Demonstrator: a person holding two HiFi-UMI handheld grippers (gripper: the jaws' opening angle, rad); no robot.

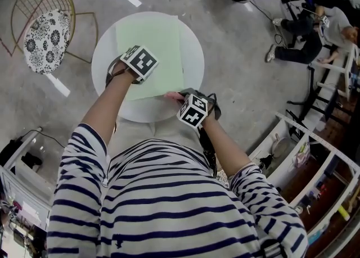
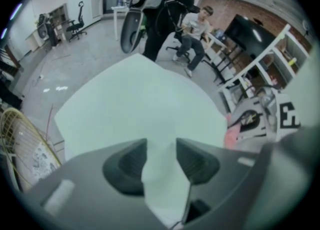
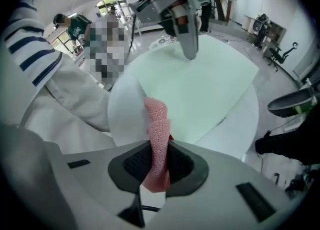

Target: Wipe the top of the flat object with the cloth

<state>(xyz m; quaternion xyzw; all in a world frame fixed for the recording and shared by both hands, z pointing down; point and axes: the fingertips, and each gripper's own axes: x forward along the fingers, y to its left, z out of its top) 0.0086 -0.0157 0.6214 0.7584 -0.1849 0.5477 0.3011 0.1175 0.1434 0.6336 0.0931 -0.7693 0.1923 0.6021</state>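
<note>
Head view first: the flat object is a pale green sheet [image 1: 157,43], plain and matte, lying flat on a round white table [image 1: 191,43] and covering most of its middle, with white rim showing all round. The left gripper [image 1: 130,67] points down at the sheet's left edge, and the right gripper [image 1: 183,99] sits at the sheet's near right corner with a bit of pink cloth [image 1: 173,95] poking out. A gold wire chair [image 1: 48,37] with a floral cushion stands on the floor to the left. A white shelf unit [image 1: 315,178] on the right holds small stuff, too tiny to tell what. Left gripper view: its dark fingers [image 2: 125,166] stand well apart with nothing clamped, just the green surface showing through the gap, so it looks like it's simply set down on the sheet. The pink cloth shows off to the right at the sheet's edge, and a person [image 2: 195,28] sits on a chair in the background. Right gripper view: the fingers [image 3: 135,161] are squeezed together on the cloth, a knitted pink strip bunched and twisted. Its free end sticks out ahead to about where the sheet's near edge meets the bare white table. Whether it actually touches there is hard to call.
</note>
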